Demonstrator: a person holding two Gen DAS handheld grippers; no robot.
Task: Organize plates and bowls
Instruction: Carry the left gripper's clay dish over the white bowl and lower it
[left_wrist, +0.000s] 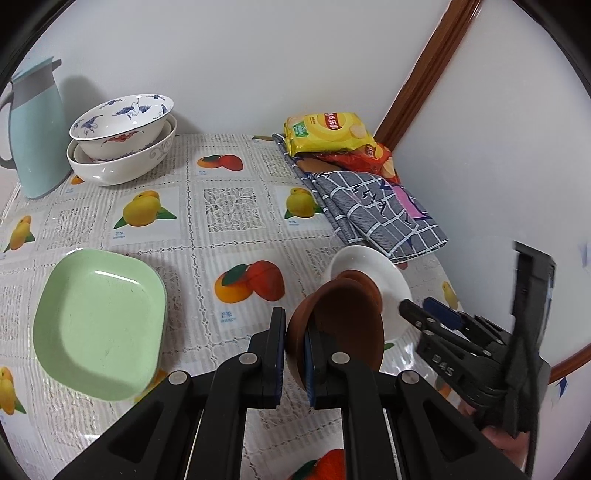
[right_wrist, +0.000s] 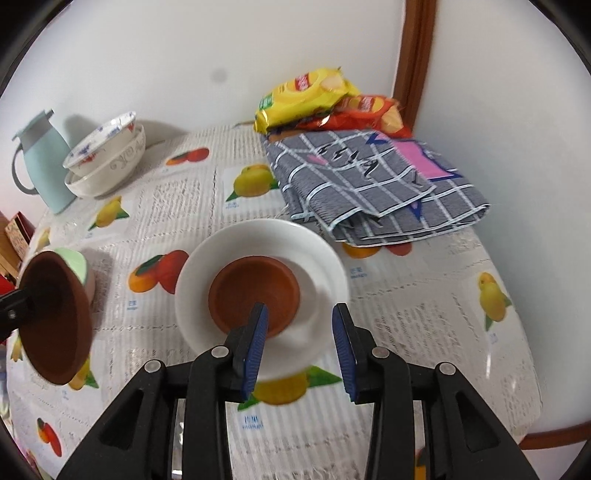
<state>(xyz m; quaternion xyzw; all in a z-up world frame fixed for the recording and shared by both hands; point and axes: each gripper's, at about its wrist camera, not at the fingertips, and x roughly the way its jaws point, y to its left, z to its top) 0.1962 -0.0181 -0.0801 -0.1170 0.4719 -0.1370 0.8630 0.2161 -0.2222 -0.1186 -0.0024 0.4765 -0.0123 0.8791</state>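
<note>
My left gripper (left_wrist: 295, 328) is shut on the rim of a large brown bowl (left_wrist: 343, 325) and holds it tilted above the table; the bowl also shows at the left of the right wrist view (right_wrist: 55, 317). A small brown bowl (right_wrist: 255, 295) sits in a white plate (right_wrist: 317, 266) on the table. My right gripper (right_wrist: 299, 328) is open just above and in front of that plate, holding nothing; it appears in the left wrist view (left_wrist: 432, 314). A green square plate (left_wrist: 99, 325) lies at the left. Two patterned white bowls (left_wrist: 122, 136) are stacked at the back left.
A pale blue jug (left_wrist: 33, 136) stands at the back left beside the stacked bowls. A folded grey checked cloth (right_wrist: 369, 181) and snack bags (right_wrist: 306, 96) lie at the back right by the wall. The table (right_wrist: 443, 314) has a fruit-print cloth.
</note>
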